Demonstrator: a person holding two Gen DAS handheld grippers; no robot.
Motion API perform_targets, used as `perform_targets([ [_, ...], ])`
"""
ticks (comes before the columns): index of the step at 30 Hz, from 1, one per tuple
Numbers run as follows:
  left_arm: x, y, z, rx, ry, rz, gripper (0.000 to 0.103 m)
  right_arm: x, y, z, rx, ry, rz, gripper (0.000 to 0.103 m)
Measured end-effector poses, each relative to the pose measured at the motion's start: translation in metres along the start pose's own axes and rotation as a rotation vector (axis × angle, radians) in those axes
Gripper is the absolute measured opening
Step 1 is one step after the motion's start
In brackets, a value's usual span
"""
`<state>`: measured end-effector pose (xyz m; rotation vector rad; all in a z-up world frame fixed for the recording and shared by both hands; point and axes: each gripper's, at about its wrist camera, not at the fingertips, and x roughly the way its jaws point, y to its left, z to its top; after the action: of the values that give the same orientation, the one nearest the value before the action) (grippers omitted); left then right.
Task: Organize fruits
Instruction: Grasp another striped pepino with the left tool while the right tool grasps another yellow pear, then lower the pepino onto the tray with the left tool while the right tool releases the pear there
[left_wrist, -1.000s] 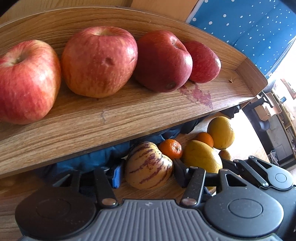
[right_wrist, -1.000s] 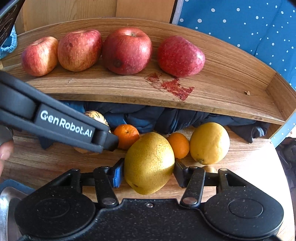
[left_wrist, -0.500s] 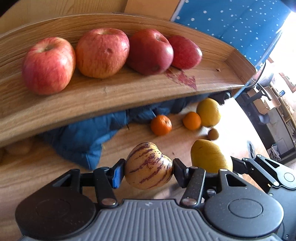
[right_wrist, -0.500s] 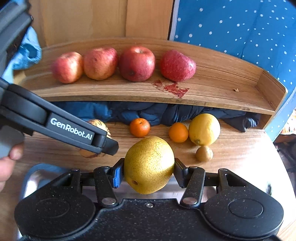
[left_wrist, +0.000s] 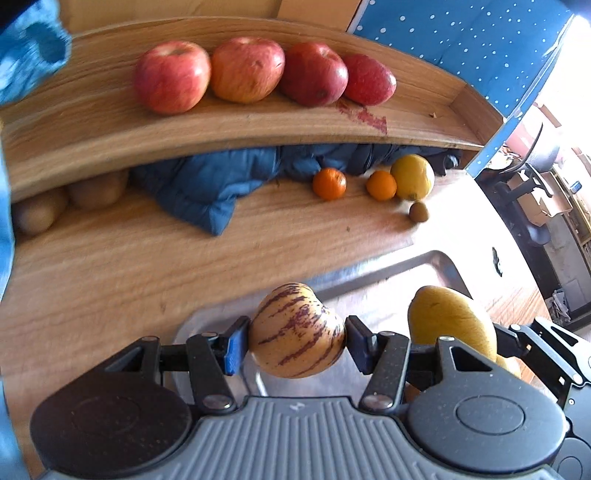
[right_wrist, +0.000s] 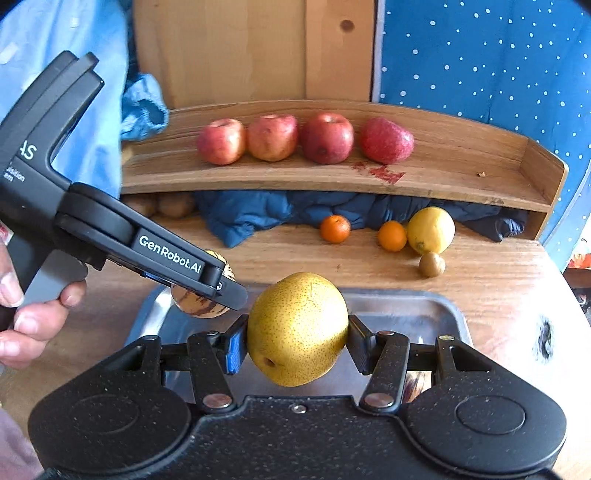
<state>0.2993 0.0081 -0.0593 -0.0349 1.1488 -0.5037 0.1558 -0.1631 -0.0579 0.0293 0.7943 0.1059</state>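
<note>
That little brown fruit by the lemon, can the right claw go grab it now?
Probably not yet. The right claw is already shut on the yellow pear, so it has no free grip. The path across the table to the little brown fruit looks open once the pear is dropped.

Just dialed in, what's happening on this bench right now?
A person is sorting fruit with two handheld grippers. The left gripper is shut on a striped melon, and the right gripper is shut on a yellow pear; both hang over a metal tray. Four apples line the wooden shelf. Two tangerines, a lemon and a small brown fruit sit on the table.
</note>
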Motion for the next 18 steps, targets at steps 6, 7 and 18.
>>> perform_targets([
  [6, -0.010, -0.001, -0.029, -0.031, 0.015, 0.030, 0.059, -0.016, 0.009, -0.022, -0.020, 0.029, 0.046, 0.056],
  [7, -0.011, -0.002, -0.033, -0.035, 0.018, 0.034, 0.059, -0.018, 0.010, -0.026, -0.023, 0.036, 0.054, 0.056],
  [18, -0.017, -0.009, -0.081, -0.073, 0.040, 0.061, 0.059, -0.035, 0.028, -0.060, -0.056, 0.095, 0.086, 0.056],
])
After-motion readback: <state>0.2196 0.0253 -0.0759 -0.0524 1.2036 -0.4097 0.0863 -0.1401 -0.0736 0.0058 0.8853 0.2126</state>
